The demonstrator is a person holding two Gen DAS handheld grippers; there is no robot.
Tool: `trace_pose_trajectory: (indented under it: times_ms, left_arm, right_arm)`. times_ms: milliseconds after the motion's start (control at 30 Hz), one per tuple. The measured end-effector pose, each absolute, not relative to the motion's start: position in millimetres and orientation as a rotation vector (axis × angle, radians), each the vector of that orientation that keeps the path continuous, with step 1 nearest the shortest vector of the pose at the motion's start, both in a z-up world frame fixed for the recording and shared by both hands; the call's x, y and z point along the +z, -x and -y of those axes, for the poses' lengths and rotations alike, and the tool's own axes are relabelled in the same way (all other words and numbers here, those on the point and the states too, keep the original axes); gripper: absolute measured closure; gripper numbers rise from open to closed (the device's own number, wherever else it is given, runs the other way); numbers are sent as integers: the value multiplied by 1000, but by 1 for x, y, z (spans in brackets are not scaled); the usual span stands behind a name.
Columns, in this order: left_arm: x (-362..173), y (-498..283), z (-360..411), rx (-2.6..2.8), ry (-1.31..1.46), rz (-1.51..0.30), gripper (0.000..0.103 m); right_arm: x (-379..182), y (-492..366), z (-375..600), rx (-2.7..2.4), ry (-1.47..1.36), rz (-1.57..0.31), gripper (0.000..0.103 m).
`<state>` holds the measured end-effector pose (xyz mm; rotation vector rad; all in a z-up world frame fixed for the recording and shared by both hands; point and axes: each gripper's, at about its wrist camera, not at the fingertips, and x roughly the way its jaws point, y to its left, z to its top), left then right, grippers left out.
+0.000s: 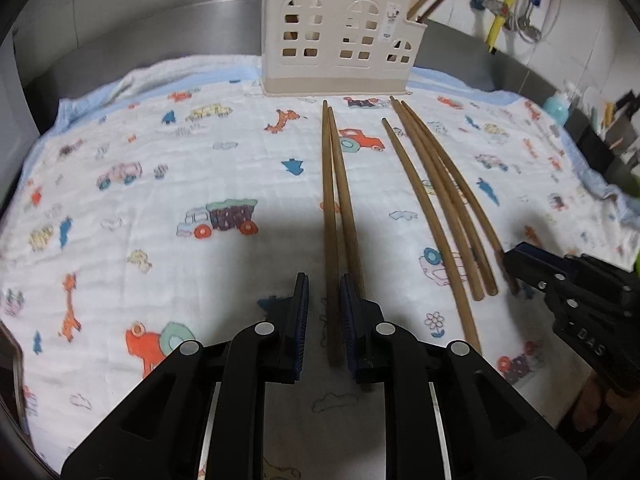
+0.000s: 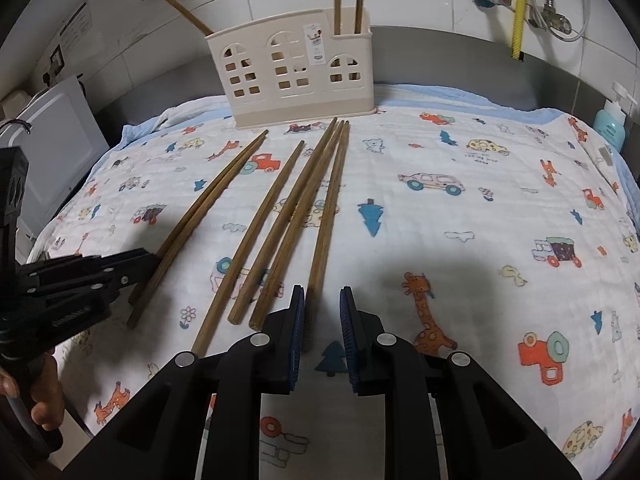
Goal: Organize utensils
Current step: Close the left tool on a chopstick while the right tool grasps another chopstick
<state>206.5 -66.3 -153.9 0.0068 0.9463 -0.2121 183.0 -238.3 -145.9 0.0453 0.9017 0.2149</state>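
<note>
Several brown wooden chopsticks lie on a patterned cloth (image 1: 160,184) in front of a cream house-shaped utensil holder (image 1: 340,40), which also shows in the right wrist view (image 2: 296,76) with three chopsticks standing in it. My left gripper (image 1: 324,304) is open, its jaws on either side of the thick ends of a chopstick pair (image 1: 334,200). My right gripper (image 2: 322,312) is open around the end of the rightmost chopstick (image 2: 328,216), which lies against the left pad. Three more chopsticks (image 2: 276,220) lie between the two grippers.
A teal soap bottle (image 2: 610,128) stands at the cloth's right edge. Pipes and valves (image 2: 520,4) run on the tiled wall behind. A white appliance (image 2: 56,144) sits to the left. A steel rim runs behind the holder.
</note>
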Motion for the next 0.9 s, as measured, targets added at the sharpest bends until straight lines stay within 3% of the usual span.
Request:
trace_pose_trajectory:
  times_ms: [500, 733, 900]
  left_arm:
    - [-154, -212, 53, -208, 26, -923, 88]
    - [-154, -214, 54, -240, 1, -922, 92]
    - [-150, -215, 49, -267, 24, -924, 97]
  right_arm:
    - [-150, -191, 228, 208, -15, -904, 82]
    - [-151, -193, 230, 187, -18, -894, 95]
    - [-140, -186, 233, 182, -3, -868, 95]
